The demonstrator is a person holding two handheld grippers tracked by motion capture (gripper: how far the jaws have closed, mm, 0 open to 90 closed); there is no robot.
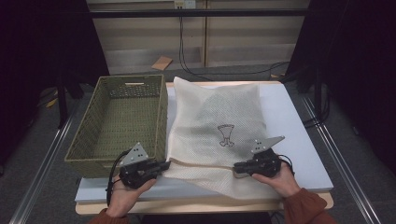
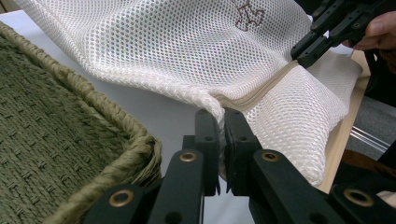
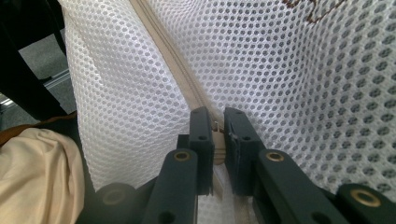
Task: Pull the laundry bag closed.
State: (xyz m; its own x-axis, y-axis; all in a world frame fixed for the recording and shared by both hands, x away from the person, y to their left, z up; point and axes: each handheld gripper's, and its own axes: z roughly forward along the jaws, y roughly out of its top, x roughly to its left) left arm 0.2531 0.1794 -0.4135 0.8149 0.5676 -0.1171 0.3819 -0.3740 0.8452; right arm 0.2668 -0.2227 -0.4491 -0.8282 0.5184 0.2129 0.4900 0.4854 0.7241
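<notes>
A white mesh laundry bag (image 1: 215,116) with a small brown emblem lies on the pale table, its zipped edge toward the person. My left gripper (image 1: 164,165) is shut on the bag's near left corner, and the mesh (image 2: 163,46) bunches over its jaws at the zipper's end (image 2: 221,119). My right gripper (image 1: 237,168) is shut on the beige zipper pull (image 3: 217,140), on the zipper tape (image 3: 173,60) that runs away between the mesh panels. In the left gripper view the right gripper (image 2: 299,52) sits farther along the zipper (image 2: 261,91).
An olive woven basket (image 1: 161,116) stands left of the bag, its rim (image 2: 135,135) close beside the left gripper. The table's front edge (image 1: 205,205) is just behind both hands. Cables trail on the floor beyond the table.
</notes>
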